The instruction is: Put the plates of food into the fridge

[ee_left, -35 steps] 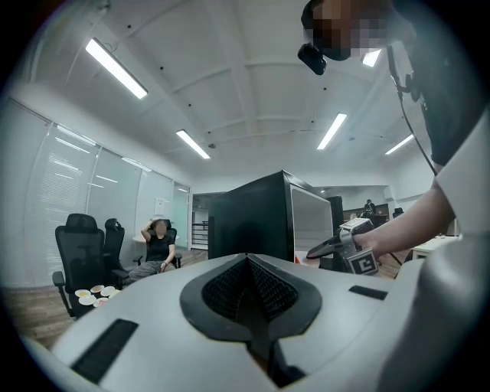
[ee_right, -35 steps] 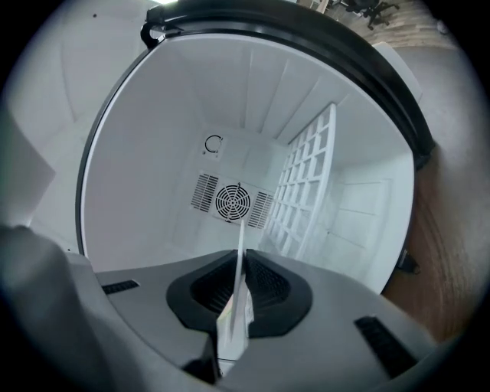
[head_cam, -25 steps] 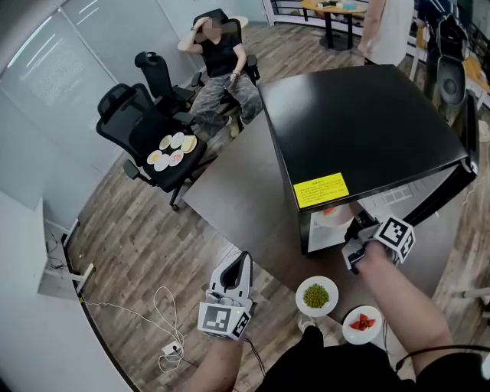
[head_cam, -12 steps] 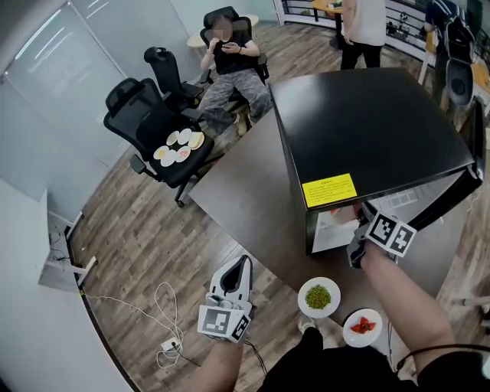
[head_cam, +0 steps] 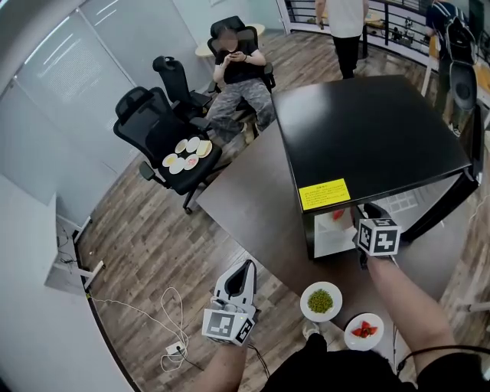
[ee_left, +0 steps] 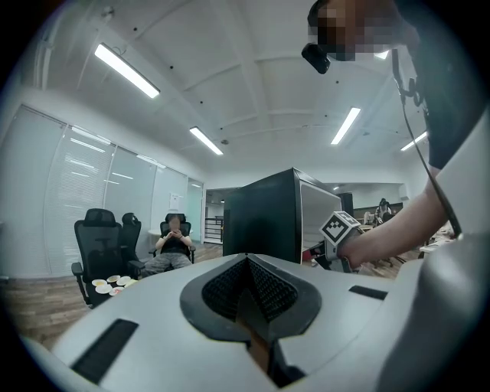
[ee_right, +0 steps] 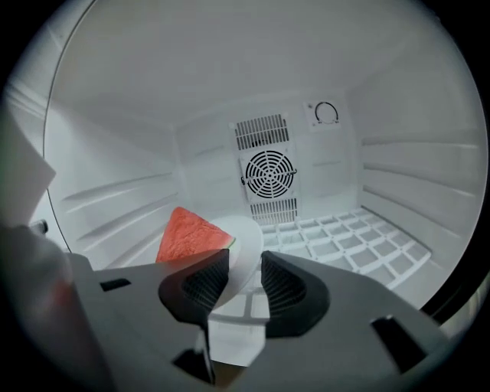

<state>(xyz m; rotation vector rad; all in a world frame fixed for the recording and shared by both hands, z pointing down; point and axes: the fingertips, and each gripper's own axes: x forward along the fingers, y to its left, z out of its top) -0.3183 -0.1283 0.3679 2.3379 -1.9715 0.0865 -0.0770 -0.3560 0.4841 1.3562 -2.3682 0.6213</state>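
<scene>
A white plate [ee_right: 243, 237] with a red watermelon wedge [ee_right: 191, 233] rests on the wire shelf inside the black fridge [head_cam: 367, 130]. My right gripper [ee_right: 243, 279] reaches into the fridge, and its jaws are opening with the plate's rim still between them, the pads no longer pressing. In the head view the right gripper [head_cam: 363, 216] is at the fridge mouth, beside the red wedge [head_cam: 335, 216]. A plate of green peas [head_cam: 321, 301] and a plate of strawberries [head_cam: 363, 331] sit on the table's near edge. My left gripper [head_cam: 246, 266] hovers low at the left, shut and empty.
The fridge door [head_cam: 452, 195] stands open at the right. The brown table [head_cam: 245, 199] carries the fridge. A black office chair [head_cam: 187, 153] holds several small plates. One person sits [head_cam: 241, 76] behind it and another stands [head_cam: 344, 23] at the back. Cables [head_cam: 172, 321] lie on the floor.
My right gripper has turned and shifted slightly at the fridge mouth. The standing person has moved left at the back, and the seated person has lowered a hand.
</scene>
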